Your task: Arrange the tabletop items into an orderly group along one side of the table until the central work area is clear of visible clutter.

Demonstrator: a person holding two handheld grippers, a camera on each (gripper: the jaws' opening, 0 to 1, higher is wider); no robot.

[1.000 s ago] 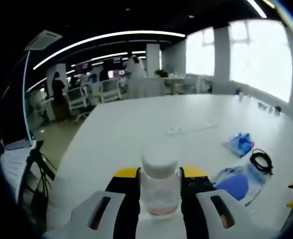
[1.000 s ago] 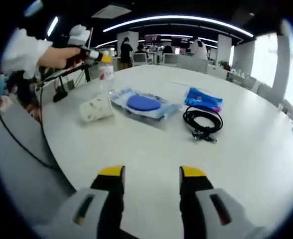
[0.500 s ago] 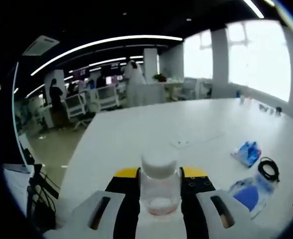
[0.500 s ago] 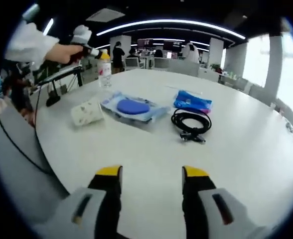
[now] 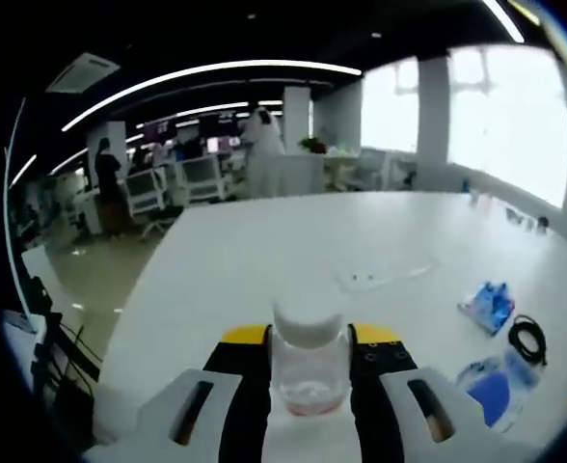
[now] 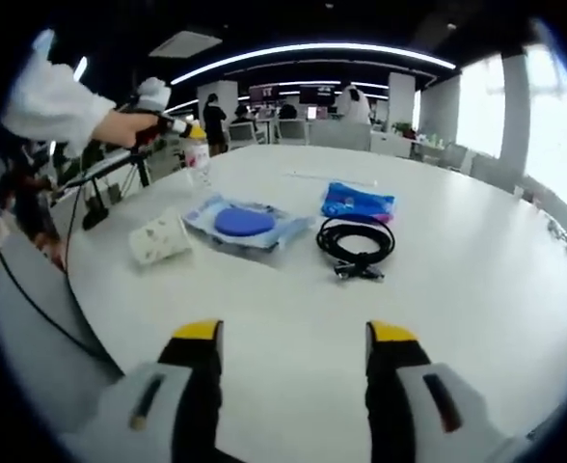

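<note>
My left gripper [image 5: 309, 340] is shut on a clear plastic bottle [image 5: 309, 367] with a white cap, held just above the white table [image 5: 293, 241]. In the right gripper view that same bottle [image 6: 198, 159] shows at the far left, held by the left gripper [image 6: 179, 126] in a gloved hand. My right gripper [image 6: 297, 338] is open over bare table. Ahead of it lie a paper cup [image 6: 158, 238] on its side, a clear bag with a blue disc [image 6: 245, 223], a coiled black cable [image 6: 355, 244] and a blue packet [image 6: 359, 204].
The table's curved near edge [image 6: 81, 309] drops to the floor at left, by a black tripod [image 6: 110, 183]. A thin white strip [image 5: 385, 277] lies mid-table. Office chairs [image 5: 202, 178] and people stand beyond the far edge.
The left gripper carried the bottle leftward, away from the bag and cable, which slid toward the left gripper view's right edge. The right gripper's jaws stand slightly wider apart.
</note>
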